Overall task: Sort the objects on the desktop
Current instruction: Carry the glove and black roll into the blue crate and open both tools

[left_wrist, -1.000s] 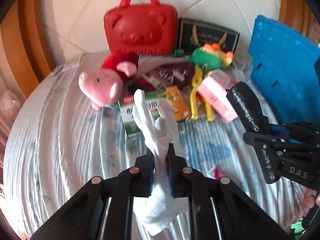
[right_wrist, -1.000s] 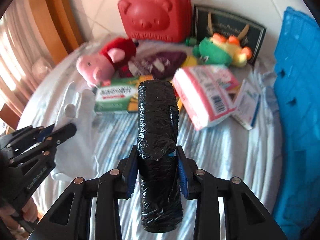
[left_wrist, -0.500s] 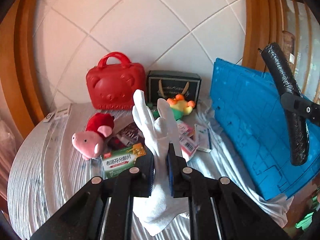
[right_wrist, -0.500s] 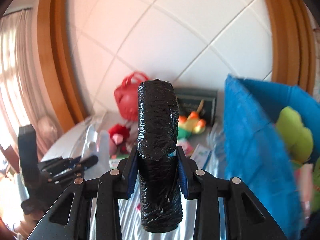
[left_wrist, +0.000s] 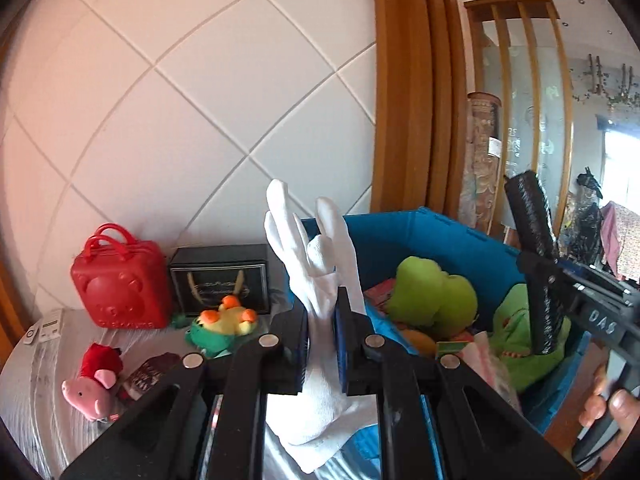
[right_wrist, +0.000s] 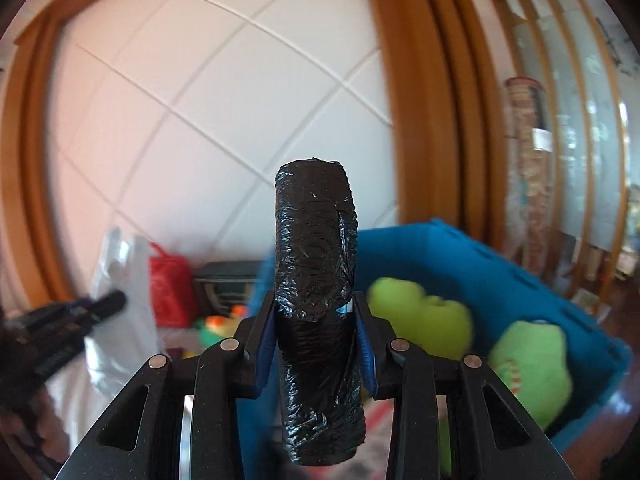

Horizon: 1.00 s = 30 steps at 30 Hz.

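My left gripper (left_wrist: 322,326) is shut on a white glove (left_wrist: 316,256), whose fingers stand up above the pads while its cuff hangs below. My right gripper (right_wrist: 316,334) is shut on a black roll of plastic bags (right_wrist: 316,248), held upright. Both are raised at the near edge of a blue crate (left_wrist: 432,232) holding green plush toys (left_wrist: 434,294). In the left wrist view the right gripper (left_wrist: 540,280) holds the roll (left_wrist: 530,216) over the crate's right side. In the blurred right wrist view the glove (right_wrist: 120,280) shows at the left.
On the cloth-covered table (left_wrist: 32,392) left of the crate lie a red bear case (left_wrist: 120,280), a black gift box (left_wrist: 220,276), a green and yellow plush (left_wrist: 220,326), a pink pig plush (left_wrist: 90,388) and a dark packet (left_wrist: 148,368). A tiled wall and wooden frame (left_wrist: 404,88) stand behind.
Both grippers have risen and swung right, from over the table's objects to the blue crate. The crate's inside with its green plush toys has come into view. Both grips are unchanged.
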### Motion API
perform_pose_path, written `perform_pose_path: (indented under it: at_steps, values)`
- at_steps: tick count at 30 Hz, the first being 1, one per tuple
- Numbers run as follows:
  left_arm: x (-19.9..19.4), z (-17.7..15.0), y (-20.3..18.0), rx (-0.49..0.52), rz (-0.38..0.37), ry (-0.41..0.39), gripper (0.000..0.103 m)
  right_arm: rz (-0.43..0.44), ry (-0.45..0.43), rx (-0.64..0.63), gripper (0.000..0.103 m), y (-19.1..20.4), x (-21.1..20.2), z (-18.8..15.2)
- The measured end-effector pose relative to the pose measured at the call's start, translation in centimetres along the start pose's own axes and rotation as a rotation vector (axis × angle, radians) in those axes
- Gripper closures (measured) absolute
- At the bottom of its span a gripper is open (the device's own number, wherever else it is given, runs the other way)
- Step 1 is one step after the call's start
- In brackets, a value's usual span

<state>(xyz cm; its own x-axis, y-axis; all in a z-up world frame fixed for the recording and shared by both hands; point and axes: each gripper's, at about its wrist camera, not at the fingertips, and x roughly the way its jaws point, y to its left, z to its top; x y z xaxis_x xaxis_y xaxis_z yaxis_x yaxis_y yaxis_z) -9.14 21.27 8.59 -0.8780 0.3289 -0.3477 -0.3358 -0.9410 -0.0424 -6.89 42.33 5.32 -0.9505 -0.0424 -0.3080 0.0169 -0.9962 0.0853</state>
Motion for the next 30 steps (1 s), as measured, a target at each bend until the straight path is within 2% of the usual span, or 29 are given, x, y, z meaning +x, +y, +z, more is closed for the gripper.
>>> perform_pose_path:
  at_steps: [3,6,10,16,19,20,22,24,25,27,28,29,30]
  values:
    - [1.6,1.3,-3.7,0.024,-0.033,0.005,0.092,-0.122,0.021,-0.036,0.069,-3.5,0.6,-0.6]
    - [3.0,2.2,-7.0,0.037,-0.085,0.038,0.092,-0.187,0.05,-0.029,0.069,-6.5,1.1,-1.3]
    - [4.3,2.5,-10.7,0.055,-0.14,0.085,0.092,-0.25,0.084,-0.048,0.069,-8.4,1.8,-2.1]
    - [6.9,1.9,-14.2,0.137,-0.095,0.147,0.092,-0.251,0.114,-0.023,0.069,-10.4,3.4,-3.3]
    - [8.9,0.8,-14.5,0.134,-0.117,0.245,0.092,-0.276,0.121,-0.022,0.069,-10.6,3.6,-3.6]
    - [9.1,0.7,-14.4,0.127,-0.136,0.253,0.092,-0.268,0.121,-0.011,0.069,-10.9,3.6,-3.8]
    - [9.0,0.8,-14.2,0.122,-0.122,0.25,0.092,-0.264,0.127,0.002,0.069,-11.2,3.9,-4.1]
    - [9.3,0.7,-14.2,0.132,-0.113,0.277,0.091,-0.259,0.153,0.004,0.069,-11.2,4.6,-4.5]
    - [9.6,0.5,-14.5,0.148,-0.107,0.299,0.09,-0.252,0.138,0.008,0.069,-11.2,4.4,-4.5]
    - [9.6,0.4,-15.0,0.171,-0.089,0.306,0.087,-0.266,0.128,-0.002,0.069,-11.0,4.3,-4.4]
    - [9.5,0.3,-15.3,0.189,-0.069,0.3,0.08,-0.276,0.126,-0.008,0.069,-11.0,4.3,-4.4]
    - [9.4,0.2,-15.6,0.202,-0.063,0.296,0.068,-0.277,0.122,-0.01,0.069,-11.0,4.3,-4.4]
    - [9.2,0.3,-15.9,0.216,-0.059,0.29,0.06,-0.277,0.121,-0.01,0.069,-11.1,4.3,-4.4]
